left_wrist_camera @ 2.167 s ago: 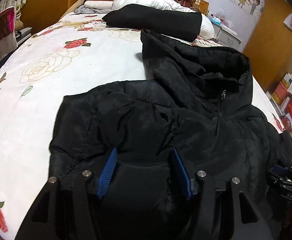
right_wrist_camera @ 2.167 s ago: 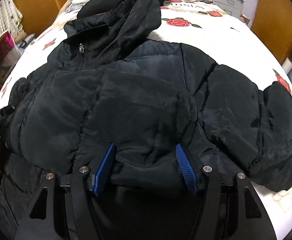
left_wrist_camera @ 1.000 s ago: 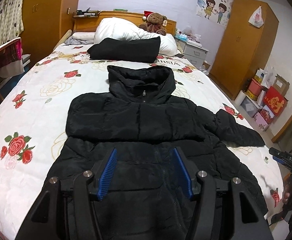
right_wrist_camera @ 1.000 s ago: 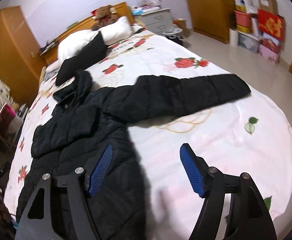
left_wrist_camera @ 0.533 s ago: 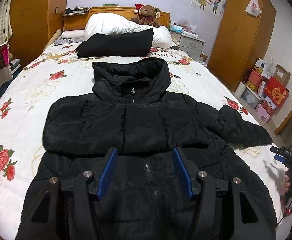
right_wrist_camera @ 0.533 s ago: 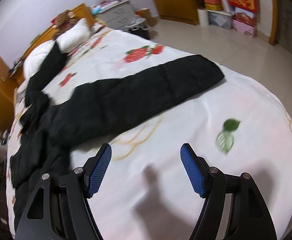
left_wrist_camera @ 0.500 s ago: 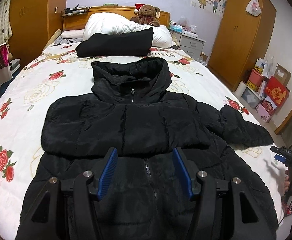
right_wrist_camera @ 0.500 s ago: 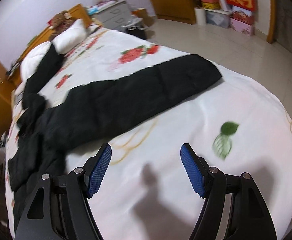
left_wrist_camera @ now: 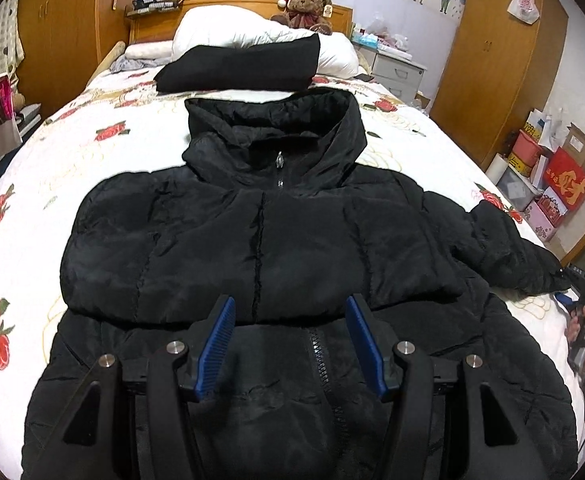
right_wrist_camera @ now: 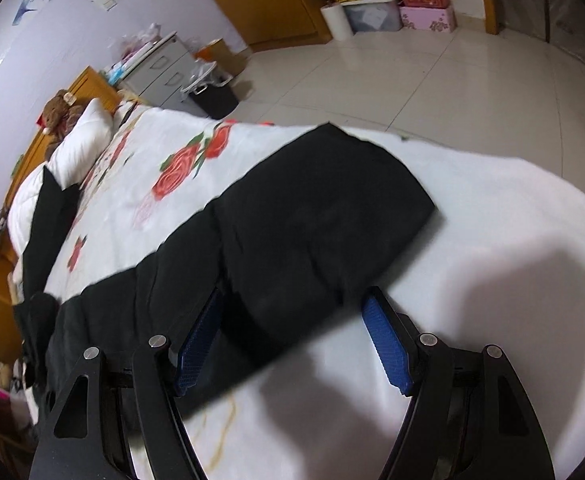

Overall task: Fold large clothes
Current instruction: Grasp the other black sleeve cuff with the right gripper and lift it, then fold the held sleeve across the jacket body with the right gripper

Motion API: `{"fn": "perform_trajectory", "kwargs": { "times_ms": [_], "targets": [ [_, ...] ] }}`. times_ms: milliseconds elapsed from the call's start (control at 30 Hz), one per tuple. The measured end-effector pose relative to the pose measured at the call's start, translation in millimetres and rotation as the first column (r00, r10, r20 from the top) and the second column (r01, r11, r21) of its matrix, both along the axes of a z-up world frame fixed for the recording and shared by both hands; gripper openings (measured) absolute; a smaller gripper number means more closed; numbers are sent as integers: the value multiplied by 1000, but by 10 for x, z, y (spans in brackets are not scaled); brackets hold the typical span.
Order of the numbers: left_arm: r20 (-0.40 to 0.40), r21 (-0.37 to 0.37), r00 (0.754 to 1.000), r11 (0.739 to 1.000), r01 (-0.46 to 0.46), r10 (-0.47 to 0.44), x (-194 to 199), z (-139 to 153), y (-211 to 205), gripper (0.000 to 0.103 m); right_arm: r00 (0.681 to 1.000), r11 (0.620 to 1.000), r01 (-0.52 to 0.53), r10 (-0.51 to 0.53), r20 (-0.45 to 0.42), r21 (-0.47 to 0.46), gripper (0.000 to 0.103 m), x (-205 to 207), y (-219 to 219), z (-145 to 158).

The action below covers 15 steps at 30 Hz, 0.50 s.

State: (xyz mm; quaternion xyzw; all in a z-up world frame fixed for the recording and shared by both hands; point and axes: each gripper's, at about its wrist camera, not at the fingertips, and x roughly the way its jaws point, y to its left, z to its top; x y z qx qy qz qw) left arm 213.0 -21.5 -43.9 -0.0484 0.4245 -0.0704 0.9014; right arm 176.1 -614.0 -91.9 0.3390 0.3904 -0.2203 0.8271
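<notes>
Black quilted puffer jacket [left_wrist_camera: 292,248] with a hood, spread front-up on the rose-printed bed [left_wrist_camera: 32,208].

Its hood [left_wrist_camera: 276,132] points toward the headboard end of the bed, lying flat and open with the zip pull at the collar. The front zip [left_wrist_camera: 324,364] is closed down the middle of the padded body. One sleeve [left_wrist_camera: 220,248] is folded across the chest, lying level from side to side. The other sleeve [right_wrist_camera: 312,220] stretches straight out toward the bed's side edge, flat on the sheet, its cuff end stopping just short of that edge.
</notes>
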Motion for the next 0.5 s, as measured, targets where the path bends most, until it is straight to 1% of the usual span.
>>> {"fn": "perform_trajectory", "kwargs": {
  "times_ms": [33,67,100,133,167,200,300,400,500],
  "targets": [
    [-3,0,1000,1000,-2,2,6,-15,4,59,1000,1000,7,-7,-2,-2,71,26,-13,5],
    [-5,2,1000,1000,-3,3,2,-25,17,59,1000,1000,10,-10,-6,-7,62,55,-28,9],
    [-6,3,1000,1000,-6,6,3,-29,30,59,1000,1000,14,-14,-15,-14,35,79,-46,11],
    [-7,3,1000,1000,-8,8,6,-28,38,59,1000,1000,14,-14,-11,10,22,78,-82,8],
    [-6,2,1000,1000,-13,13,4,-19,59,59,1000,999,16,-16,-5,39,14,86,-106,15],
    [-4,2,1000,1000,-18,18,1,-6,79,59,1000,999,16,-16,4,36,9,75,-86,72],
    [9,3,1000,1000,-30,30,-21,63,151,59,999,999,-26,27,39,-21,7,58,43,339],
    [22,-6,999,999,-42,42,-76,160,222,59,991,994,-82,89,99,-72,7,34,256,748],
    [35,-19,998,998,-53,53,-148,269,293,59,971,981,-152,171,169,-121,7,19,544,1217]
  ]
}}
